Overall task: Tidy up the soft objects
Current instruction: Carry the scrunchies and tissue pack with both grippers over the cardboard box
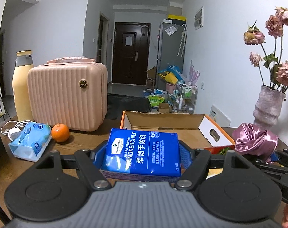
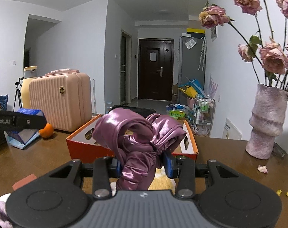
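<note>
My left gripper (image 1: 141, 156) is shut on a blue pack of handkerchief tissues (image 1: 142, 152), held just in front of an open orange cardboard box (image 1: 163, 120). My right gripper (image 2: 143, 165) is shut on a bunched purple satin cloth (image 2: 140, 140), which rises above the jaws in front of the same box (image 2: 83, 148). In the left wrist view the satin cloth (image 1: 255, 142) and the right gripper show at the right edge. The left gripper's arm with the blue pack (image 2: 29, 113) crosses the left side of the right wrist view.
On the brown table (image 2: 220, 163) stand a pink hard case (image 1: 68, 96), a yellow bottle (image 1: 23, 83), an orange (image 1: 60, 133), a light blue tissue pack (image 1: 29, 142), a white charger with cable (image 1: 12, 131) and a vase of dried roses (image 2: 265, 121). A soft yellow-and-white thing (image 2: 161, 182) lies under the right gripper.
</note>
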A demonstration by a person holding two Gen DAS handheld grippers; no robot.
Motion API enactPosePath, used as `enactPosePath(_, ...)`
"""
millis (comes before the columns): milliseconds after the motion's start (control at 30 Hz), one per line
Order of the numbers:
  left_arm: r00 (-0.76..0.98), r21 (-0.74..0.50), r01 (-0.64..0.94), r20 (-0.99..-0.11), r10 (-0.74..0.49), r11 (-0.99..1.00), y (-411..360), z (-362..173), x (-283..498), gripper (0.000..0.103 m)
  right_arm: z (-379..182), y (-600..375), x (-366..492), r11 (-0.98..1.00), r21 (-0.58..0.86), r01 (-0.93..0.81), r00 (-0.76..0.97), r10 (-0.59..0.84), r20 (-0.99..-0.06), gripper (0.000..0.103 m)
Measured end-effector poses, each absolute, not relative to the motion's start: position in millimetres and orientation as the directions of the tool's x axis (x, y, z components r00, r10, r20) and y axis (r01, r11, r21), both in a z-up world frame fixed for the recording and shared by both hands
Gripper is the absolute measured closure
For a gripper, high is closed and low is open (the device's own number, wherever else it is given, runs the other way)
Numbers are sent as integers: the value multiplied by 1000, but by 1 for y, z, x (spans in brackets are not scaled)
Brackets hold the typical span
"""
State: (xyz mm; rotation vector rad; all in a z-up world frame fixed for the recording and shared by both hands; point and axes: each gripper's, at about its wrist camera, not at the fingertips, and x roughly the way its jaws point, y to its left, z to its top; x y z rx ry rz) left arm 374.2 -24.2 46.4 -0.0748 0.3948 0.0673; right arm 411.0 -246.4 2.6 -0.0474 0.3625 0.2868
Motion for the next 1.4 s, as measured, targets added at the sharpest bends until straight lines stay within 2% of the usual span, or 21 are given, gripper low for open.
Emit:
enactPosePath(400, 894, -48, -153, -433, 117, 987, -37, 45, 430, 27, 10, -233, 467, 951, 14, -308, 892, 294, -344, 63)
enactPosePath(867, 869, -27, -258, -444, 219, 966, -57, 60, 497, 27, 16, -238, 544, 949, 53, -311, 884, 309, -350, 63)
enactPosePath(967, 850, -60, -283, -478, 222, 957, -58, 58, 515, 27, 14, -238, 560, 946, 52, -320, 876, 316, -363, 63)
enactPosePath(1400, 762, 19, -466, -499, 412, 884, -68, 25, 594, 27, -30, -254, 622, 936, 168, -309, 820, 352, -452, 63)
